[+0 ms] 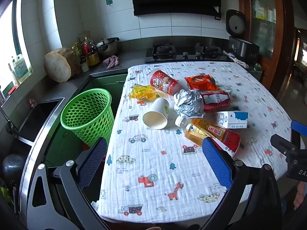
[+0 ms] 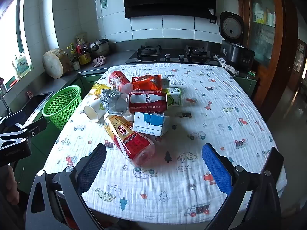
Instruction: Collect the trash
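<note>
A pile of trash lies on the cloth-covered table (image 1: 153, 172): a yellow-red drink bottle (image 1: 211, 134) (image 2: 130, 140), a white-blue carton (image 1: 232, 119) (image 2: 151, 123), a red cola can (image 1: 215, 100) (image 2: 146, 101), crumpled grey paper (image 1: 188, 102) (image 2: 113, 101), a white paper cup (image 1: 156, 115) (image 2: 94, 111), a red cup (image 1: 165, 82), an orange wrapper (image 1: 201, 82) and a yellow wrapper (image 1: 142, 93). A green basket (image 1: 88, 115) (image 2: 61, 104) stands left of the table. My left gripper (image 1: 155, 161) and right gripper (image 2: 153, 161) are open and empty, short of the pile.
A grey counter with a sink (image 1: 38, 115), bottles (image 1: 88, 51), a round wooden block (image 1: 58, 67) and a pot runs along the left. A gas hob (image 1: 184, 52) and a rice cooker (image 1: 241, 46) stand behind the table. A wooden cabinet (image 2: 268, 28) is at the right.
</note>
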A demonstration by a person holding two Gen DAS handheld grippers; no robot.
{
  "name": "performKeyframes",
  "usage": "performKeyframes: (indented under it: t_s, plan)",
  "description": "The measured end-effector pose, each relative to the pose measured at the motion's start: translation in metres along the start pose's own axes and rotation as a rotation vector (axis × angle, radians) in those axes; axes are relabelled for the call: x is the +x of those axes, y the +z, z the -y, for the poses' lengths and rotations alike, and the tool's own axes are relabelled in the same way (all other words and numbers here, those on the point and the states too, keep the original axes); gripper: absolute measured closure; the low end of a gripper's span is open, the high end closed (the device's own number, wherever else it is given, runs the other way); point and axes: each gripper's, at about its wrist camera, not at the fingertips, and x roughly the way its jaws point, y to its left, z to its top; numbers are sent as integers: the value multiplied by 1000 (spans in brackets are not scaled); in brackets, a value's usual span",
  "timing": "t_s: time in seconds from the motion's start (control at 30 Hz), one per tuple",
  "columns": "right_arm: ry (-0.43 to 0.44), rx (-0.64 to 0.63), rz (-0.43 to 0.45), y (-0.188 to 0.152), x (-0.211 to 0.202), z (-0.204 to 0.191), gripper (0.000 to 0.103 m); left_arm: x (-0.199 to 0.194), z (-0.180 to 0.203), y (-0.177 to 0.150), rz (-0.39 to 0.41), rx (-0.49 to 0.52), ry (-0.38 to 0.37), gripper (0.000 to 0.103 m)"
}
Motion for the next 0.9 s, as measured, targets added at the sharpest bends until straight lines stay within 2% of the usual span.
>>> performKeyframes:
  t_s: [0.63, 0.9]
  plan:
    - [-7, -3, 0, 1, 4, 0, 6, 3, -6, 4, -14, -1, -9, 5]
    - [-1, -9, -2, 3, 4, 0, 6, 8, 2, -2, -18, -5, -3, 5]
